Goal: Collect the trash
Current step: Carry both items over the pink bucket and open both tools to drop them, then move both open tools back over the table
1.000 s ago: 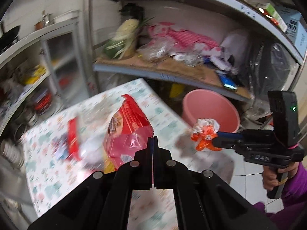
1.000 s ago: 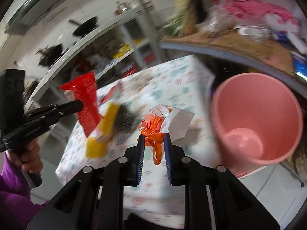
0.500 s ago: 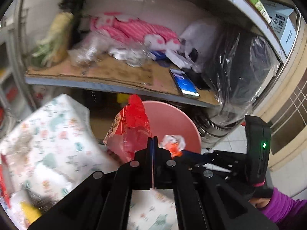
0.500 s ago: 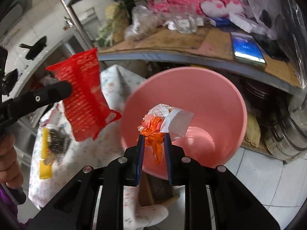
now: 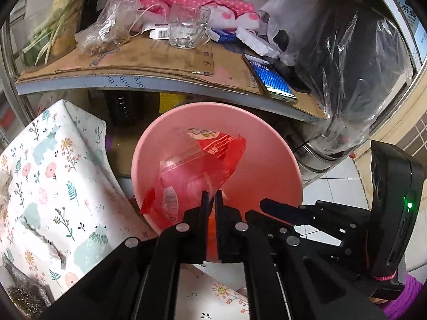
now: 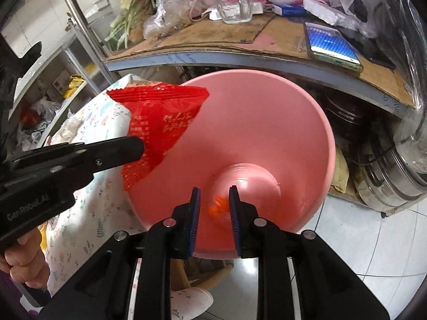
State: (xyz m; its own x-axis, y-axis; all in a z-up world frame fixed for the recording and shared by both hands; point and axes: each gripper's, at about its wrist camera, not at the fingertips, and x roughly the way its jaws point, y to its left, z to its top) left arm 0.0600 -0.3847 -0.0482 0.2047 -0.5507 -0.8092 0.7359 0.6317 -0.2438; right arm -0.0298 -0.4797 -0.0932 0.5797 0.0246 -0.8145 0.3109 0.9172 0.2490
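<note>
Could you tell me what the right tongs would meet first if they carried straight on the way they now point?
Probably the blurred orange wrapper seen between the open right tongs, apparently dropping free, then the floor of the pink bucket. Depth is hard to judge; nothing else appears in that line.

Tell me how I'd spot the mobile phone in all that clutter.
Start at the big pink bucket on the floor, then look just above its far rim to the cardboard-lined shelf. The phone lies flat near the shelf's front edge, right of the clear glass mug. It is the only thing there with a lit blue screen.
</note>
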